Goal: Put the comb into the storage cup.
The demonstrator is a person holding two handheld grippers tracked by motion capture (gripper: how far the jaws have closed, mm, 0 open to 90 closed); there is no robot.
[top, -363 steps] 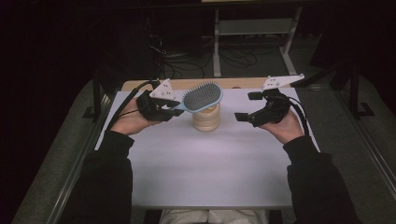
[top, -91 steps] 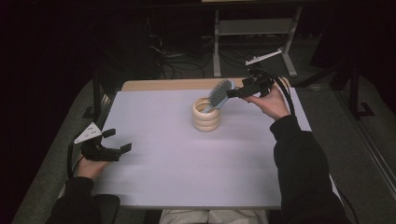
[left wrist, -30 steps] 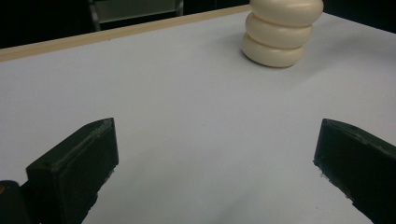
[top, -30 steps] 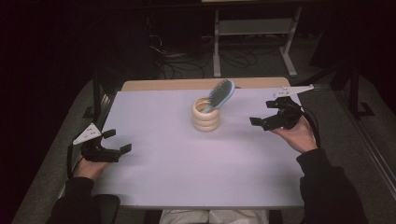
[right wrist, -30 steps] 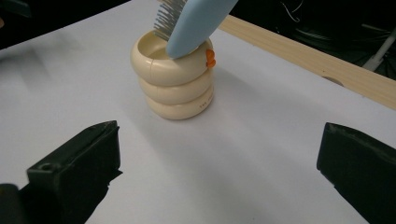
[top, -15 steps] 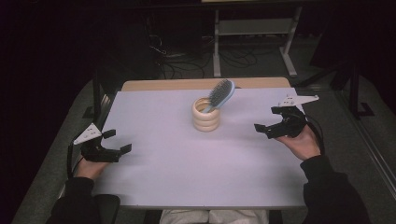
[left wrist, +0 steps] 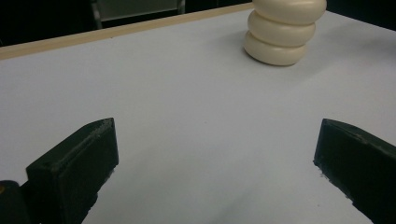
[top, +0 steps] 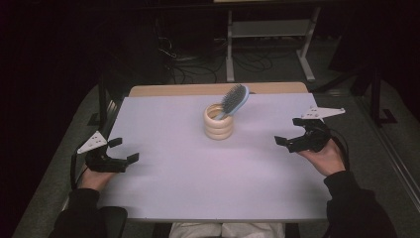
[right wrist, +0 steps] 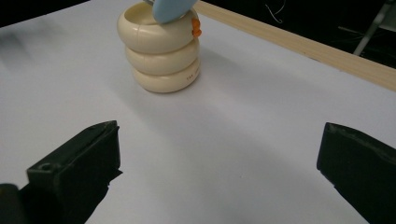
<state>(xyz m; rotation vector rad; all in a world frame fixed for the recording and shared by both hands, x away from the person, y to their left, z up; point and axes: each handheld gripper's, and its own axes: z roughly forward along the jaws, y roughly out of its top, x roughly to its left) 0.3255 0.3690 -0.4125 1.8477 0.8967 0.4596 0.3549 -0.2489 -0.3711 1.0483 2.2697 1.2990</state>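
The blue hairbrush (top: 234, 100) stands handle-down in the cream ringed holder (top: 220, 122), its bristled head leaning up and out over the rim toward the far right. In the right gripper view the pale blue back of the brush crosses the holder's top edge, just above a small orange mark on the upper ring. The holder sits ahead of both tongs, between them and toward the far edge of the white table (top: 198, 188).

The right gripper (top: 296, 135) has let go of the brush since three seconds ago, when it held it at the holder's mouth; it has drawn back to the right edge of the table, well apart from the holder, jaws spread wide and empty. The left gripper (top: 121, 151) rests at the near left edge, where it already was three seconds ago, also released, with bare tabletop between its jaws.

With the brush lodged in the holder and both tongs withdrawn and empty, the placing looks finished. The one doubt is the lean: the heavy head hangs outside the rim, so a knock could tip it.
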